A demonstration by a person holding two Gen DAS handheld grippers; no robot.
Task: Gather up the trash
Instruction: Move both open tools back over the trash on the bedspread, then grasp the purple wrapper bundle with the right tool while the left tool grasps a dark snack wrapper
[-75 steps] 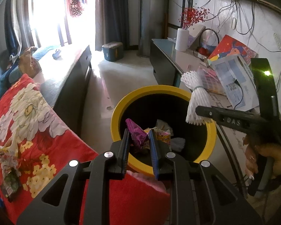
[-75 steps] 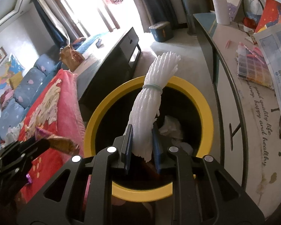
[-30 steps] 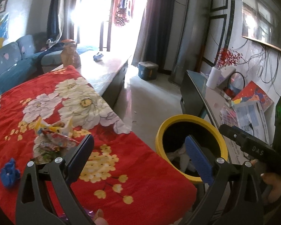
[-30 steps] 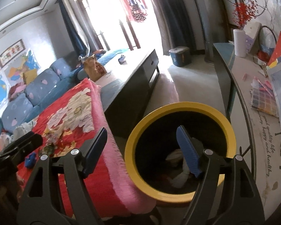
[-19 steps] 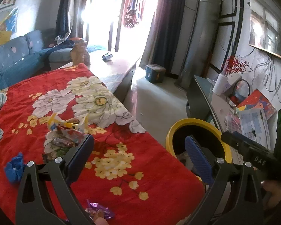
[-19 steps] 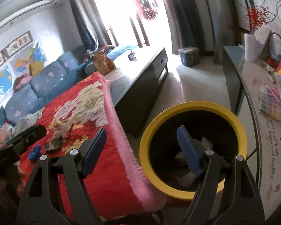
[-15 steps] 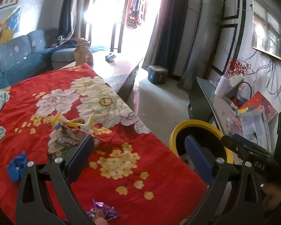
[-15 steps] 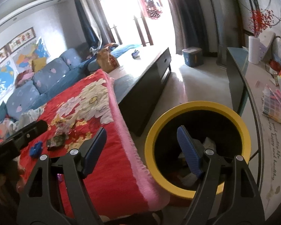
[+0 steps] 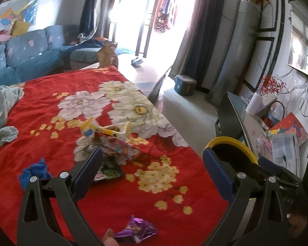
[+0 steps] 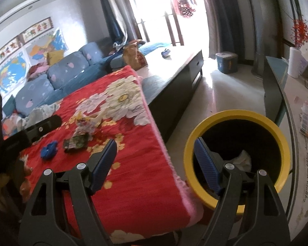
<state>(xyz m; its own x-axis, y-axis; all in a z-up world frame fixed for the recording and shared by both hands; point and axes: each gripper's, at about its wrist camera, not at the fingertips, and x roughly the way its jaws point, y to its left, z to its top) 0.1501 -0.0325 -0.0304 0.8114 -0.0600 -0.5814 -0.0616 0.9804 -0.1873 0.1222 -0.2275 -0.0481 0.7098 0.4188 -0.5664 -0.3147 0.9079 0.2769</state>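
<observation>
Both claws, left claw and right claw, spread and empty over crinkly foil wrappers on plush floral blanket.

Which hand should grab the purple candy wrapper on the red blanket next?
Probably left. The left gripper is open over the red blanket, purple wrapper just beneath it. The right gripper, also open, sits by the yellow bin.

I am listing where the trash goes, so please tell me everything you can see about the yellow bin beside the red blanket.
The yellow bin is round and open-topped, with a thick yellow rim and a black inside, and looks like plastic. It stands upright on the pale floor, close against the edge of the red blanket and beside a dark side table. Crumpled pale trash lies at its bottom. Neither gripper touches it.
</observation>
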